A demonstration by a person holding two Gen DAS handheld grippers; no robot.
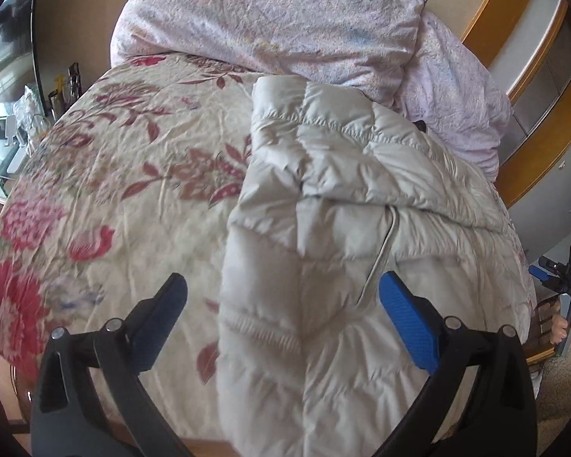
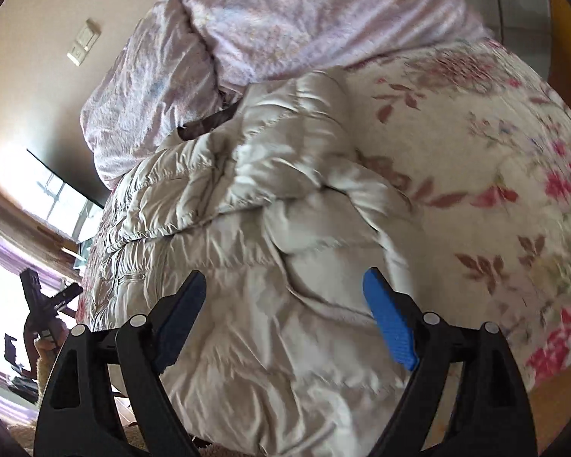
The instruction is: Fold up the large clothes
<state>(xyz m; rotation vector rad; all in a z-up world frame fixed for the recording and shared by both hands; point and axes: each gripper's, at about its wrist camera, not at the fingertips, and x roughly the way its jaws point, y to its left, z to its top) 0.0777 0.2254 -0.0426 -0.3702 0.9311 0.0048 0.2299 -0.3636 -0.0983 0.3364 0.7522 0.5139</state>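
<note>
A cream quilted puffer jacket (image 1: 354, 205) lies on a floral bedspread (image 1: 106, 175), with one part folded over its upper half. My left gripper (image 1: 283, 285) is open and empty, hovering above the jacket's near left edge. The jacket also shows in the right wrist view (image 2: 270, 228). My right gripper (image 2: 285, 282) is open and empty above the jacket's near part. The right gripper also appears at the far right of the left wrist view (image 1: 563, 278), and the left gripper at the left edge of the right wrist view (image 2: 45, 304).
A rumpled lilac duvet (image 1: 285, 19) is piled at the head of the bed, touching the jacket's far end. The floral bedspread (image 2: 495, 190) spreads beside the jacket. A wooden headboard (image 1: 540, 106) curves at the right. Cluttered shelves (image 1: 23, 114) stand at the left.
</note>
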